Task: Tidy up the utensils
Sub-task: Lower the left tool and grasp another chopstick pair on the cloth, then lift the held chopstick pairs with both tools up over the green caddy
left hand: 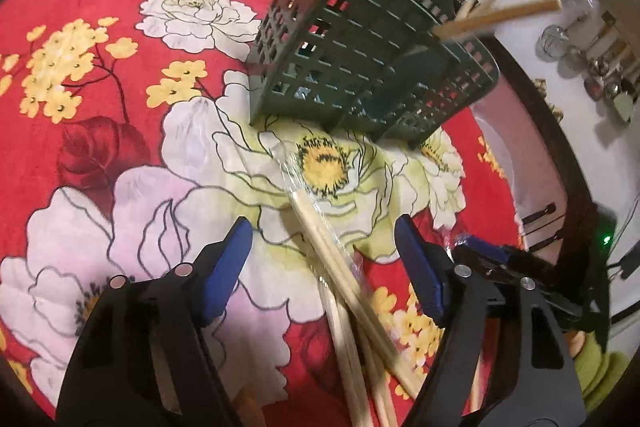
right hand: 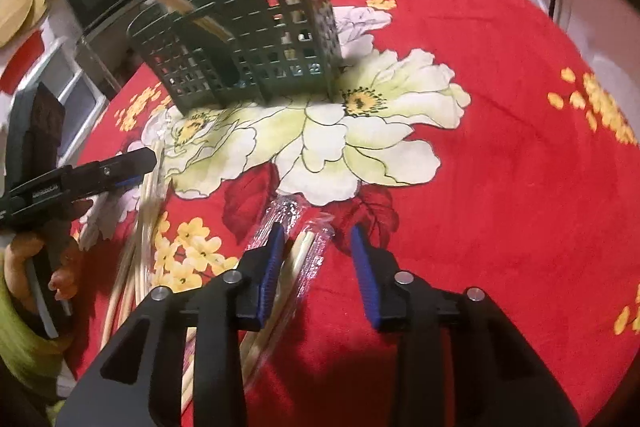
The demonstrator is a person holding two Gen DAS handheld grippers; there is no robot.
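- Left tool (left hand: 324, 251) stands apart, straddling wrapped chopsticks (left hand: 320, 227) on the surface; right tool (right hand: 316, 259) likewise, unclamped.
- Holder (left hand: 360, 39) sits at twelve o'clock.
- We fear the slick wrap slipping, or snagging neighbouring sticks.

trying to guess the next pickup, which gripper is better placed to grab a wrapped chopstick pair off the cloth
Either could, but the right gripper looks slightly better placed: its narrower jaws already straddle a wrapped pair. The left gripper stands wider over its wrapped chopsticks.

both hand-held grippers, left (left hand: 324, 255) and right (right hand: 318, 251), tilt downward with jaws apart.
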